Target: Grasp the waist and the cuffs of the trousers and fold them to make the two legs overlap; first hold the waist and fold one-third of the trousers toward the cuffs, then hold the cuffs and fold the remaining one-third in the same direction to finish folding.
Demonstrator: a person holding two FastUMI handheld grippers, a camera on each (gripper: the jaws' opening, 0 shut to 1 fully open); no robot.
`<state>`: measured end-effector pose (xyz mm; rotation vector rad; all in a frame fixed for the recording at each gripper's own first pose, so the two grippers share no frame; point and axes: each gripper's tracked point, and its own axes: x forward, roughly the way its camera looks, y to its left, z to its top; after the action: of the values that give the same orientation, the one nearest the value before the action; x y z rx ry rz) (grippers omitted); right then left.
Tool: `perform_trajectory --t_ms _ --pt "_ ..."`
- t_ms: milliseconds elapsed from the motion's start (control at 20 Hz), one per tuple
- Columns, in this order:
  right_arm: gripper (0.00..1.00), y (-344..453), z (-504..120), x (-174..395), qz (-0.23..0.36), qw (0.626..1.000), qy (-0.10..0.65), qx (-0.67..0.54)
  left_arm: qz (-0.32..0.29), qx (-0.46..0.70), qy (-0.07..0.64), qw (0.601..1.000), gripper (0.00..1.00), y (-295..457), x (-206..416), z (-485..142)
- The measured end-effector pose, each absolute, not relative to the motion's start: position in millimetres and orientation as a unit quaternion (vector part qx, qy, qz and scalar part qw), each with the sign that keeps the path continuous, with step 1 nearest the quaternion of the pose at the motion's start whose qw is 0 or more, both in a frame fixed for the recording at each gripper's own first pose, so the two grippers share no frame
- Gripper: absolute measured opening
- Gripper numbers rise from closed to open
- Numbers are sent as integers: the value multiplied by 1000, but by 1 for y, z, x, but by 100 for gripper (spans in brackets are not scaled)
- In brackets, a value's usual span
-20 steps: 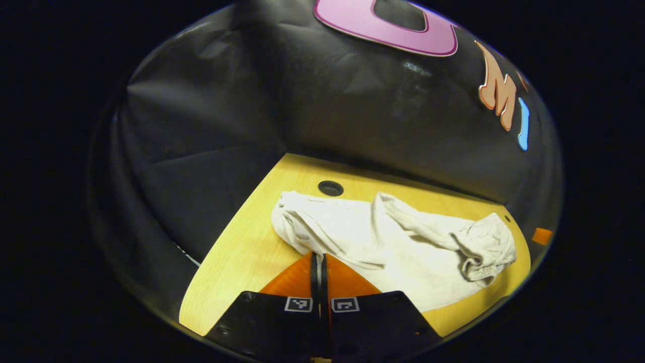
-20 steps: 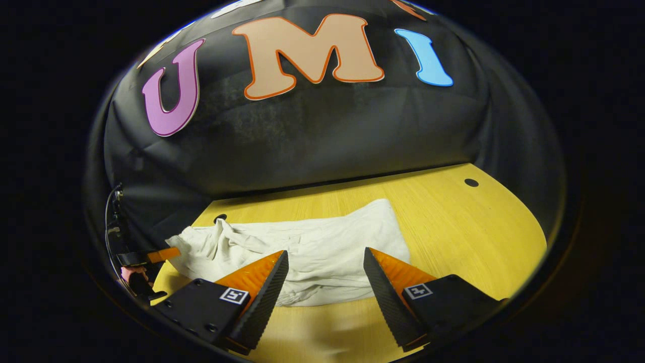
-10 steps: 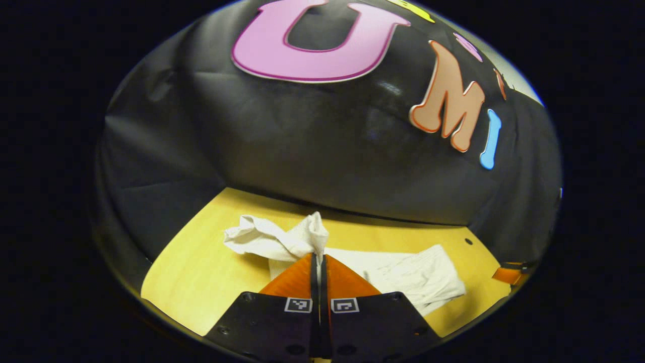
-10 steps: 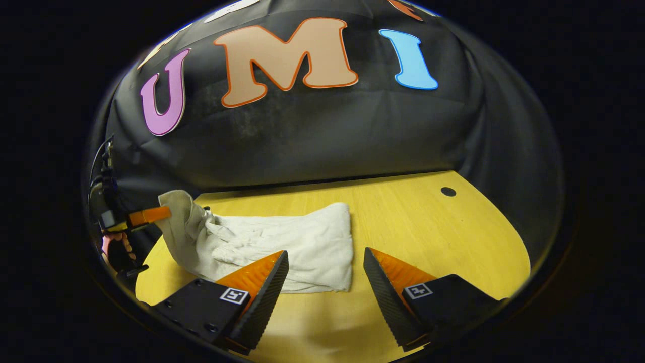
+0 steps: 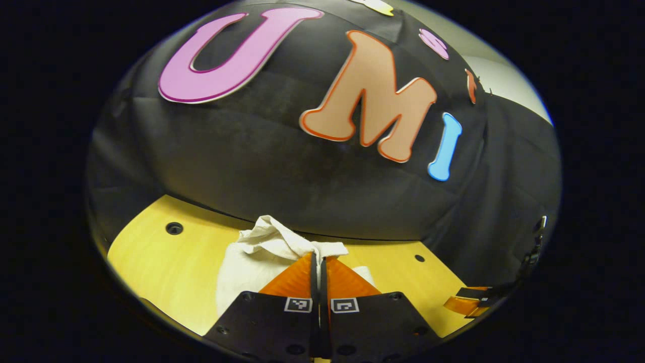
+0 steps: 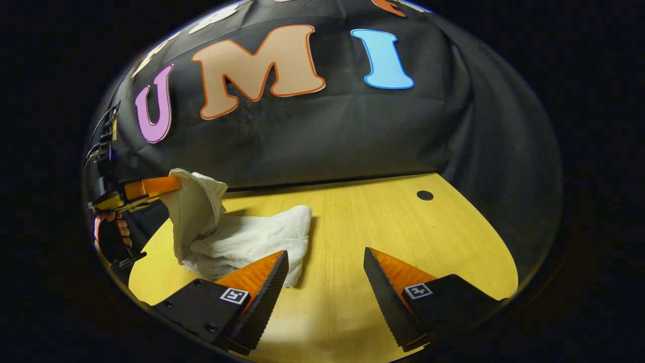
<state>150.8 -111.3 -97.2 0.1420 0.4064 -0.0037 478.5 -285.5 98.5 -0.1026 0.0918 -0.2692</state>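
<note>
Left gripper (image 5: 318, 258): jaws pressed together with a bunch of the trousers (image 5: 262, 252) pinched between the two fingers, cloth bulging out just past the tips. In the right gripper view the same left gripper (image 6: 166, 185) sits at the far left, held by a hand (image 6: 108, 227), with the gripped end of the trousers (image 6: 237, 237) lifted clear of the table (image 6: 383, 227) and hanging down from the fingers in a loose drape. The rest of the garment lies flat on the wood, on the left part of the tabletop, its free edge ending just ahead of the right gripper's left finger. Right gripper (image 6: 325, 257): jaws spread wide, nothing between them, hovering over bare table just beside the cloth; can't tell if its left finger touches the fabric edge. In the left gripper view the right gripper (image 5: 466, 302) pokes in at the lower right edge, apart from the trousers. No containers on the table; round holes in the tabletop (image 6: 425, 195).
</note>
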Motion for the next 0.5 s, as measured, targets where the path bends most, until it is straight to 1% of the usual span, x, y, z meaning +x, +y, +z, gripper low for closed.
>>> perform_trajectory --t_ms 150,350,500 --pt "96 -130 -99 144 -6 977 202 75 -160 -48 62 984 0 -335 475 81" --pt "96 -145 -101 134 -11 976 201 79 -167 -18 106 980 0 -378 475 33" --pt "96 -149 -100 125 -12 976 199 84 -182 22 145 972 4 -394 464 -5"
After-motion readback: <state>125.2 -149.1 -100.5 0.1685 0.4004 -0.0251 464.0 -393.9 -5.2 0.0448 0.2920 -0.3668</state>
